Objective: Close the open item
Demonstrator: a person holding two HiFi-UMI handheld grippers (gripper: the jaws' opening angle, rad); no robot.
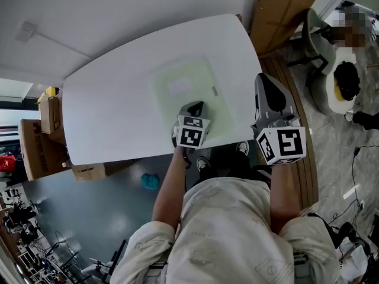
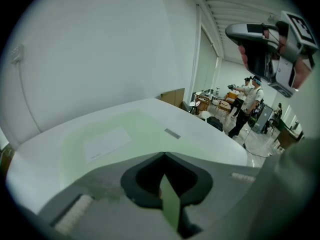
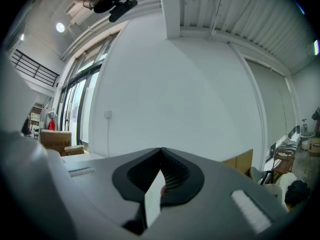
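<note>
- The white curved-edged table (image 1: 112, 108) fills the middle of the head view, with brown cardboard boxes (image 1: 37, 141) on the floor past its left end.
- The pale green translucent plastic folder (image 1: 183, 96) lies flat on the table, towards its right half and well in from the far edge.
- Your left gripper (image 1: 194, 109) is over the folder's near edge. Its jaws are pressed together at the tips with nothing between them, and they point across the folder.
- Your right gripper (image 1: 266, 85) is off the table's right edge, apart from the folder. Its jaws are also closed tip to tip and empty, and they face the white wall.
- A white rectangular label (image 1: 179, 86) sits on the folder's top face.
- A small grey tag (image 1: 215, 91) lies near the folder's right edge.
</note>
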